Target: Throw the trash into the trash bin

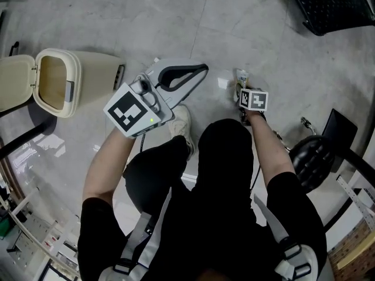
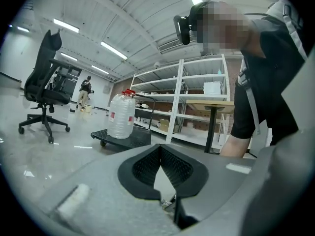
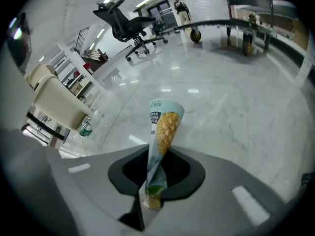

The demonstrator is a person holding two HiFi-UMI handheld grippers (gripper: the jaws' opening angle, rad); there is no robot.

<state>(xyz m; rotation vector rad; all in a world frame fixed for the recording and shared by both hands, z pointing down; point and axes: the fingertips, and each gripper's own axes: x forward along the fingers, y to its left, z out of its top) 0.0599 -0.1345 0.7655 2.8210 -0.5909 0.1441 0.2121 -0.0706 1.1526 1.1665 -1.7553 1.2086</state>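
A cone-shaped snack wrapper (image 3: 161, 132) with a pineapple picture stands upright between the jaws of my right gripper (image 3: 153, 178), which is shut on its narrow lower end. In the head view that gripper (image 1: 240, 88) points steeply down at the floor, and the wrapper (image 1: 241, 75) sticks out beyond it. The cream trash bin (image 1: 64, 81) stands at the left with its lid (image 1: 14, 82) swung open, well away from both grippers. It also shows in the right gripper view as the bin (image 3: 59, 104). My left gripper (image 1: 202, 69) (image 2: 161, 149) is held about level and is shut on nothing.
A small white scrap (image 1: 224, 83) lies on the floor beside the right gripper. A plastic bottle (image 3: 84, 128) lies by the bin. A black office chair (image 1: 313, 157) is at the right and a black cart (image 1: 334, 4) at the far right. A shoe (image 1: 181, 122) is below the left gripper.
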